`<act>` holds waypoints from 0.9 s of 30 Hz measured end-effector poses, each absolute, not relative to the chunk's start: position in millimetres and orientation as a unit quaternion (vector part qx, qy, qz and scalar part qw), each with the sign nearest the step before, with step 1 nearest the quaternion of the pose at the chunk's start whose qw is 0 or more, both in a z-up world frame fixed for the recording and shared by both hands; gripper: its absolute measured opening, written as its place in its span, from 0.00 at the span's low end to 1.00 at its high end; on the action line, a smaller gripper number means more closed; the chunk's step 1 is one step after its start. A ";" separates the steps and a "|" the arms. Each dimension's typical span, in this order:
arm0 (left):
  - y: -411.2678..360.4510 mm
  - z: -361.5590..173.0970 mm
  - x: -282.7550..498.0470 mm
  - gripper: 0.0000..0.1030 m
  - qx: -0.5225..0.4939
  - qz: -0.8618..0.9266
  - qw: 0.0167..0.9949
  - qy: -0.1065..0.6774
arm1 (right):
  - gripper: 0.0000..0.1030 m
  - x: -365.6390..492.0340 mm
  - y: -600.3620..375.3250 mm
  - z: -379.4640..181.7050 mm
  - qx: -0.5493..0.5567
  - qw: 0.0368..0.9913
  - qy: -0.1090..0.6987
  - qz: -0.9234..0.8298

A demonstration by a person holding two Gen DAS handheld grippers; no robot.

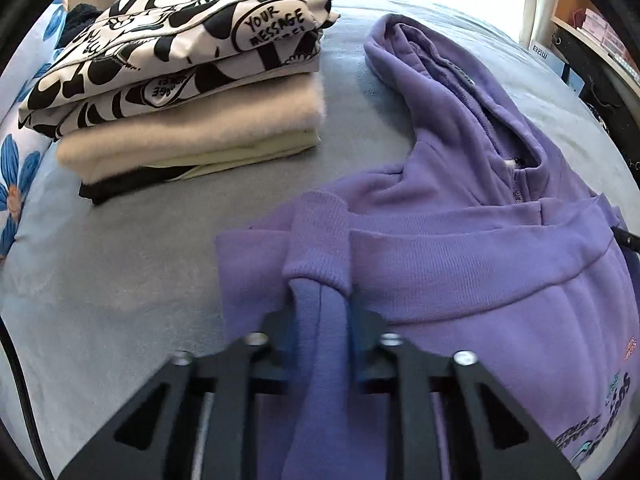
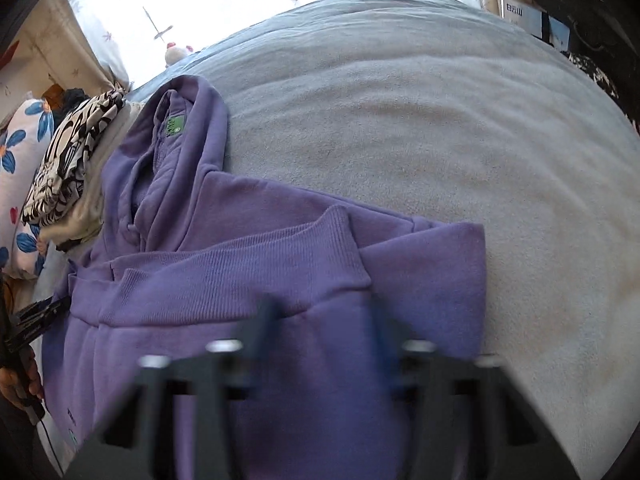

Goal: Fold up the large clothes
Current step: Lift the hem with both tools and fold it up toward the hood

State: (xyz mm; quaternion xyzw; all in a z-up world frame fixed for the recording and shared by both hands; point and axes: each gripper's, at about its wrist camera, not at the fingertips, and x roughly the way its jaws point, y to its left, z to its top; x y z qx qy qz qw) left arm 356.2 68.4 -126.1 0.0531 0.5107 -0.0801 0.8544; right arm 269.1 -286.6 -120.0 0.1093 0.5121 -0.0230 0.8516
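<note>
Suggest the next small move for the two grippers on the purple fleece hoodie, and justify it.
Probably lift together and carry the fold toward the hood: the left gripper pinches the purple fleece hoodie, the right gripper appears shut on its other side, and the hood still lies flat.

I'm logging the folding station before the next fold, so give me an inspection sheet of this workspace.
Surface: grey-blue blanket on a bed, mostly bare on the right.
Job's things: purple hoodie lying partly folded, hood pointing away, ribbed hem doubled over.
Clutter: stack of folded clothes left of the hoodie, black-and-white printed one on top.
Grippers: left claw shut on a pinch of hoodie fabric; right claw blurred over the hoodie, shut, grip unclear.
Cables: dark cable at the left edge.
Surroundings: floral pillow, bright window, shelf at right.
</note>
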 end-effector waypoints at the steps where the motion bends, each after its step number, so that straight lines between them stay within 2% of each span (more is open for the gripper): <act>1: 66.9 -121.5 355.1 0.09 0.057 -0.075 0.858 0.505 | 0.08 262.3 -285.9 -112.8 0.102 0.858 0.502 -0.030; 8: 80.3 -74.6 347.2 0.07 0.025 -0.110 0.878 0.465 | 0.08 217.2 -295.2 -30.4 0.108 0.912 0.392 -0.049; 12: 81.5 -72.0 365.4 0.07 -0.008 -0.117 0.883 0.454 | 0.08 223.9 -295.6 -13.9 0.093 0.923 0.366 -0.072; 15: 89.3 -95.5 390.0 0.07 -0.047 -0.103 0.875 0.472 | 0.08 248.7 -293.1 -35.3 0.080 0.915 0.384 -0.091; 18: 102.9 -132.7 407.6 0.07 -0.079 -0.086 0.863 0.492 | 0.08 277.0 -291.1 -80.6 0.077 0.892 0.431 -0.115; 22: 116.5 -152.9 408.5 0.08 -0.117 -0.101 0.867 0.473 | 0.10 294.7 -298.1 -135.1 0.101 0.867 0.470 -0.133; 27: 132.7 -154.2 403.4 0.12 -0.161 -0.123 0.868 0.454 | 0.16 295.9 -294.7 -130.0 0.081 0.868 0.472 -0.132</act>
